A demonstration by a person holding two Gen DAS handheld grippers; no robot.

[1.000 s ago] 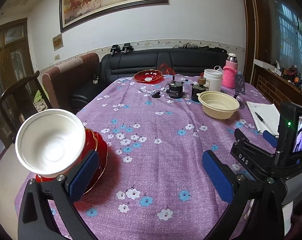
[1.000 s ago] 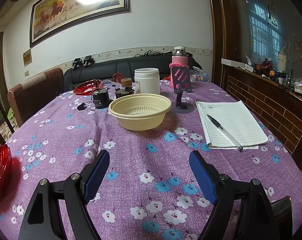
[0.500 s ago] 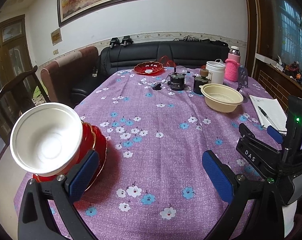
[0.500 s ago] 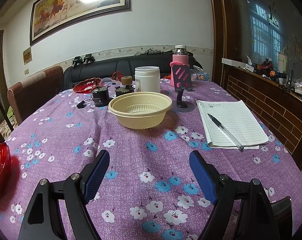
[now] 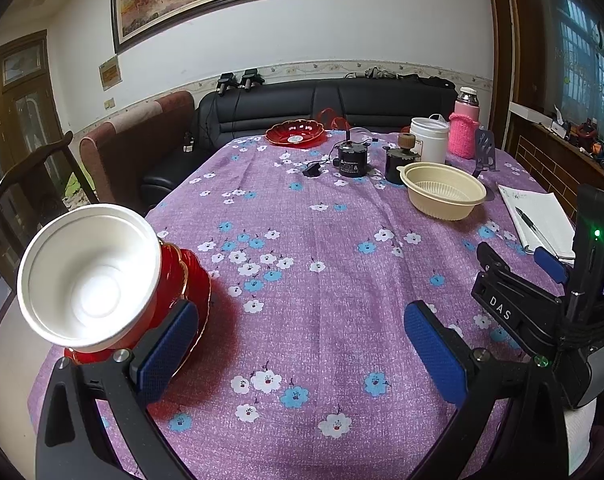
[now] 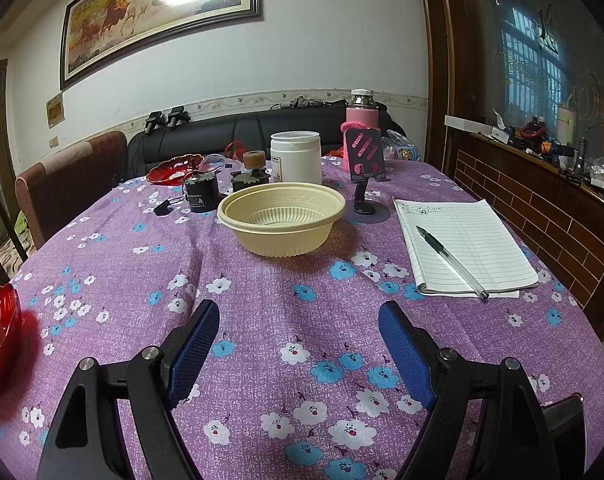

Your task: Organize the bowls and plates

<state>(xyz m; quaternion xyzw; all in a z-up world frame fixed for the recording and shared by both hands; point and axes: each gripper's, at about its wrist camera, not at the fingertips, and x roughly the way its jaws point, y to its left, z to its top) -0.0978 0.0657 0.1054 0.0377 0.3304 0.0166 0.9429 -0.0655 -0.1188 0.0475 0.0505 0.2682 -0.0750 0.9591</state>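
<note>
Both my grippers are wide open with nothing in them. The left gripper (image 5: 302,344) sits just right of the white bowl (image 5: 90,276), which is tipped on the red plates (image 5: 190,292) at the table's near left edge. My right gripper (image 6: 298,344) points at the tan bowl (image 6: 282,220), well ahead on the purple cloth (image 6: 262,292).

A lined paper notepad (image 6: 468,244) lies at three o'clock on the purple flowered tablecloth (image 6: 262,304), a clear-barrelled pen (image 6: 452,258) across it. At twelve o'clock stands a white plastic jar (image 6: 296,157).
</note>
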